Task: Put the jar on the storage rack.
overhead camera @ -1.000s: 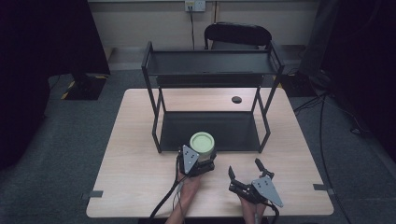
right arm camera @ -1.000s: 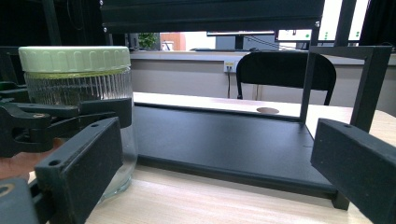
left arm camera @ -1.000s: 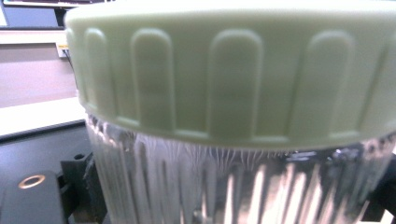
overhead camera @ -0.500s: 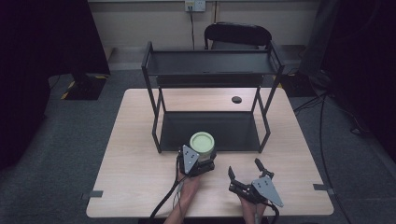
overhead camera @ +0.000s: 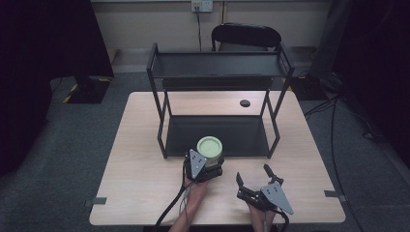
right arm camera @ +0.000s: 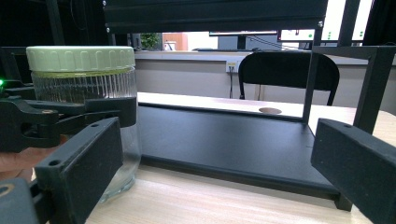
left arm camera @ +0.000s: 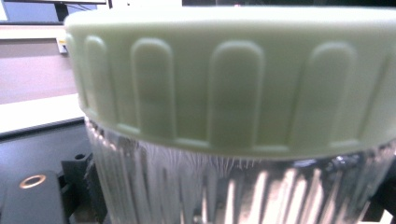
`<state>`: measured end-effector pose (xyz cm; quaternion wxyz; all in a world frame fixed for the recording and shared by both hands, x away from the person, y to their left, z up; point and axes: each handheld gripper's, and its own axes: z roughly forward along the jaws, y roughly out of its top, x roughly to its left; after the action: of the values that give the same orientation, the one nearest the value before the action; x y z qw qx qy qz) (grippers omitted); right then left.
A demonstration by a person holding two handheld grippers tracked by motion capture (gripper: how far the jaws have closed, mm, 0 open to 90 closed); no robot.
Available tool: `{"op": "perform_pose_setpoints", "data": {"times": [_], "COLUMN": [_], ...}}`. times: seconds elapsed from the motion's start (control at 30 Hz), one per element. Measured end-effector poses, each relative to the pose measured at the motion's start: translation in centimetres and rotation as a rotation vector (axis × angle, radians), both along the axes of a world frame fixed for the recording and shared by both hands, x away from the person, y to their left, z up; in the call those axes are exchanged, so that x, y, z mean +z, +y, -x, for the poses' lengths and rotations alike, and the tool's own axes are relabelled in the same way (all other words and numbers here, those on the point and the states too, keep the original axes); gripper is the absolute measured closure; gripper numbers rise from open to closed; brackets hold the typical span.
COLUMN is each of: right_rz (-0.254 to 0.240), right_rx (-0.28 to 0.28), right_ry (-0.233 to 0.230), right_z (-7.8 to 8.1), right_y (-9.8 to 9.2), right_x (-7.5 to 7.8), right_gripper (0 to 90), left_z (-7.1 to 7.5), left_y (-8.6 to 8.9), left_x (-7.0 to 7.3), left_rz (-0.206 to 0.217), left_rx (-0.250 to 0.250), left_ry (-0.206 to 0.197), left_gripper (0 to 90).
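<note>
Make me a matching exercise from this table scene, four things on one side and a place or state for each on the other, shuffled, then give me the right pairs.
Things:
1. jar
2. left claw
3. right claw
4. chair

Places or states:
A. open, with nothing between its jaws
B. behind the table, past the black shelf rack
C. shut around the glass body
D. standing upright on the table at the front edge of the rack, green lid on

Pairs: 1-D, 2-C, 3-A, 4-B
</note>
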<state>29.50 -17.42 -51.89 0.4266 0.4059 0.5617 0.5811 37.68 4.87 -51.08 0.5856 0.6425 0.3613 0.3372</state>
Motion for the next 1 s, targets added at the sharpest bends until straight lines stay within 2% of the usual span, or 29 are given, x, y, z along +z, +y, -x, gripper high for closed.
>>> {"op": "perform_pose_setpoints", "data": {"times": [0.13, 0.33, 0.5, 0.7, 1.0], "right_rz": [0.000, 0.000, 0.000, 0.000, 0.000], "right_rx": [0.000, 0.000, 0.000, 0.001, 0.001], "right_ry": [0.000, 0.000, 0.000, 0.000, 0.000], "right_z": [0.0, 0.0, 0.0, 0.0, 0.0], "right_y": [0.0, 0.0, 0.0, 0.0, 0.0], "right_x": [0.0, 0.0, 0.0, 0.0, 0.0], "right_gripper": [1.3, 1.3, 1.3, 1.2, 1.3], "left_z": [0.1, 0.4, 0.7, 1.0, 1.4], "left_y": [0.0, 0.0, 0.1, 0.1, 0.3], "left_x": [0.2, 0.5, 0.8, 1.0, 1.9], "left_rz": [0.016, 0.017, 0.009, 0.002, 0.027], "left_rx": [0.002, -0.005, -0.012, -0.024, -0.047], "left_ry": [0.014, 0.008, 0.021, 0.017, 0.012], "left_gripper": [11.4, 11.4, 11.4, 11.4, 11.4]}}
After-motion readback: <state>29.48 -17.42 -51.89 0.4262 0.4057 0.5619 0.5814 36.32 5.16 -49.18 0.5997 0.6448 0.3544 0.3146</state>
